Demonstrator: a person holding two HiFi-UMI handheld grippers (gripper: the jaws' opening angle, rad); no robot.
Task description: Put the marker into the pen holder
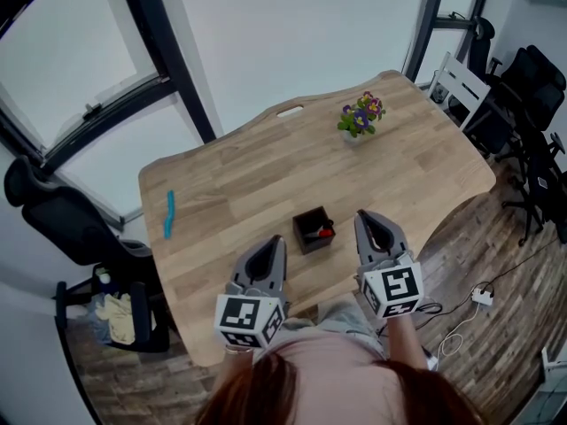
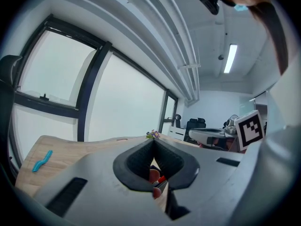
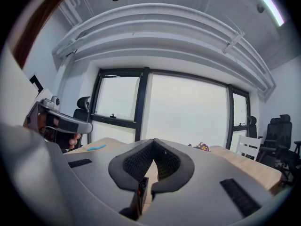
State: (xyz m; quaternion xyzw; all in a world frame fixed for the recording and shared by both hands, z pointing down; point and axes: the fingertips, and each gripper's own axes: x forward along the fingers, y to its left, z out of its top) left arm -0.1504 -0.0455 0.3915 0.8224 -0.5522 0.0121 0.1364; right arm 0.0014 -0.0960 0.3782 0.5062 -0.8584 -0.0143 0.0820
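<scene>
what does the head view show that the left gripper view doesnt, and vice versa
Only the head view: the black pen holder seen whole from above with the red marker in it, and the white plug on the floor.
Only the left gripper view: the ceiling light strip and ceiling pipes.
Both: the wooden table, the teal item lying on it, the flowers and the right hand-held gripper; the left gripper view catches just a red sliver of the marker.

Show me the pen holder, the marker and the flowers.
pen holder (image 1: 312,243), head view, near outer wall.
marker (image 1: 326,232), head view, red end inside the pen holder.
flowers (image 1: 361,113), head view, purple blooms.
</scene>
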